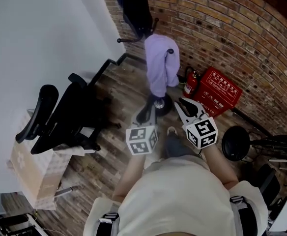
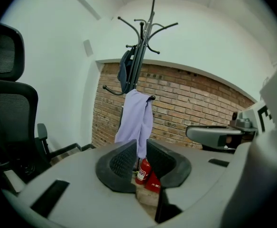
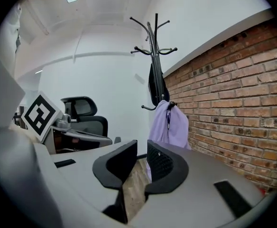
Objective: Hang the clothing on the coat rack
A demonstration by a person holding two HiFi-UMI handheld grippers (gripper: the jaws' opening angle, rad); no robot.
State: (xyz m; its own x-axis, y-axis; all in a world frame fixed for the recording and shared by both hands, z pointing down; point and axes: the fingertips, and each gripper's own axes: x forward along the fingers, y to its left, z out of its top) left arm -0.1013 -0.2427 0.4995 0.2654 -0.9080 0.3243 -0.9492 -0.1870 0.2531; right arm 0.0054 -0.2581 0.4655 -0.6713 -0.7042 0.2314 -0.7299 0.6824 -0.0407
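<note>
Lilac garment (image 1: 159, 65) on coat rack (image 3: 156, 42) hook, well beyond left claw (image 2: 141, 150) and right claw (image 3: 142, 158) — both narrowly parted, empty

The head view looks steeply down over the person onto the left gripper (image 1: 146, 113) and right gripper (image 1: 186, 107) close below. Each gripper view faces roughly level along its jaws; both share the coat rack (image 2: 149, 20), lilac garment (image 2: 134, 118) and brick wall (image 3: 233, 94), well ahead.

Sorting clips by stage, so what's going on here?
A person holds a gripper in each hand, both aimed at the coat rack. The lavender garment already hangs from a lower hook, a dark garment above it. The left gripper and right gripper are both empty, jaws slightly apart, clear of the clothing.
</note>
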